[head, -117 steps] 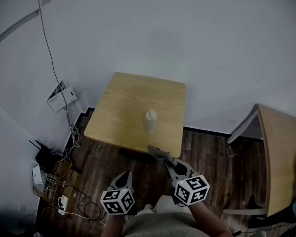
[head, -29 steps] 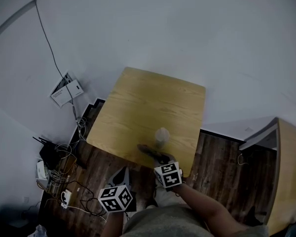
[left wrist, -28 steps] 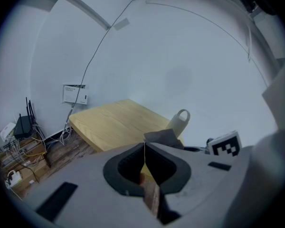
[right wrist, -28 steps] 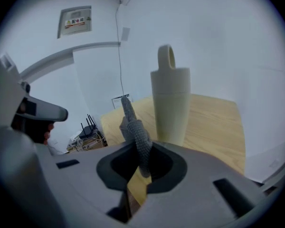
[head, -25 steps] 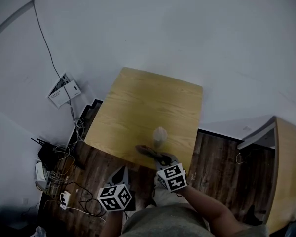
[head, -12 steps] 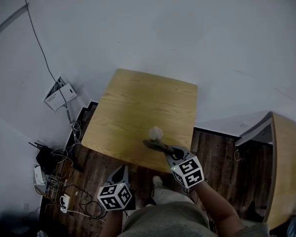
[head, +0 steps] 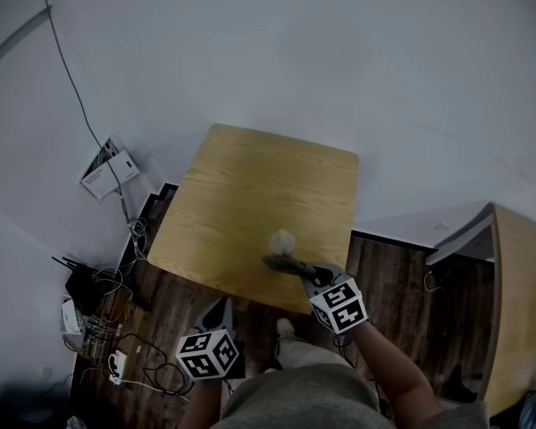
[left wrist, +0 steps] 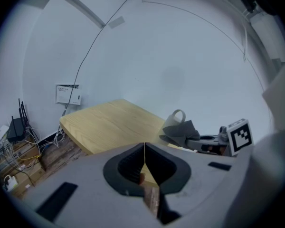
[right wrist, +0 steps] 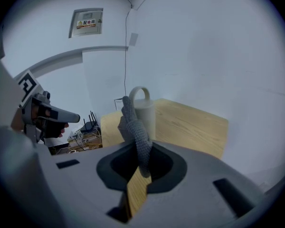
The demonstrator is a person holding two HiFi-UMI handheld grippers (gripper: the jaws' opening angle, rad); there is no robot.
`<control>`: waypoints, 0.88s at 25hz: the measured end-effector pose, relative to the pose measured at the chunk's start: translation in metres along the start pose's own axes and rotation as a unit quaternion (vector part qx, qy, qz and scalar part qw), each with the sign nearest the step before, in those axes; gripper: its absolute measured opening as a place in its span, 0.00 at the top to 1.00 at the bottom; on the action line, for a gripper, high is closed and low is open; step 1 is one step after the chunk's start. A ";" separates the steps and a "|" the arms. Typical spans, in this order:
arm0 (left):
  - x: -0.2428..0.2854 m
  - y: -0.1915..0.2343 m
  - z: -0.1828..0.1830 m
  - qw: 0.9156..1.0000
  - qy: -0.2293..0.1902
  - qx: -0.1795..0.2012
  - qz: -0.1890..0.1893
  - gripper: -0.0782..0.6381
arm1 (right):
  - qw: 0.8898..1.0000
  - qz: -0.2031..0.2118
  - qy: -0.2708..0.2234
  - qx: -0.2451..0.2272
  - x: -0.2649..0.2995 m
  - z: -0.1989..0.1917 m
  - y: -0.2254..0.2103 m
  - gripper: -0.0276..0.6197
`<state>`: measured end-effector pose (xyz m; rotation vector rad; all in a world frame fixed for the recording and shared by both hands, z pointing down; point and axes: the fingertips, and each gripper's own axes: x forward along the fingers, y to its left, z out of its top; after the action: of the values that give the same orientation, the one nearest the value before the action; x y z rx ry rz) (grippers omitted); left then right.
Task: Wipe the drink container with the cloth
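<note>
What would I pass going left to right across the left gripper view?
router → white wall box → wooden table → drink container → marker cube on the other gripper

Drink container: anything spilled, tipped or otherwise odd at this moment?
Nothing stands out. The drink container stands upright on the table, no spill visible. The right gripper is shut on the cloth beside it; the left gripper is shut and empty.

Grey knitted cloth (right wrist: 137,136), off-white drink container (right wrist: 146,118), light wood-grain table (head: 250,195), dark brown plank floor (head: 395,277)
</note>
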<state>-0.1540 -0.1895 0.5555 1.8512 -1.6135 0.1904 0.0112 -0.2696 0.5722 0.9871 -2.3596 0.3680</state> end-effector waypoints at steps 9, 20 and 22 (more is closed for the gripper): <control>0.002 0.006 0.002 1.000 0.002 -0.004 0.009 0.89 | 0.999 -0.009 0.049 0.013 0.026 -0.031 -0.012 0.93; 0.004 0.003 -0.001 1.000 0.005 -0.006 0.011 0.89 | 0.994 -0.005 0.104 0.015 0.058 -0.062 -0.015 0.93; 0.003 0.004 -0.001 1.000 0.004 -0.008 0.014 0.89 | 0.993 -0.004 0.113 0.016 0.065 -0.068 -0.014 0.93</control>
<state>-0.1568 -0.1919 0.5597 1.8145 -1.6315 0.1957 0.0101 -0.2858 0.6659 0.9170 -2.1515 0.4904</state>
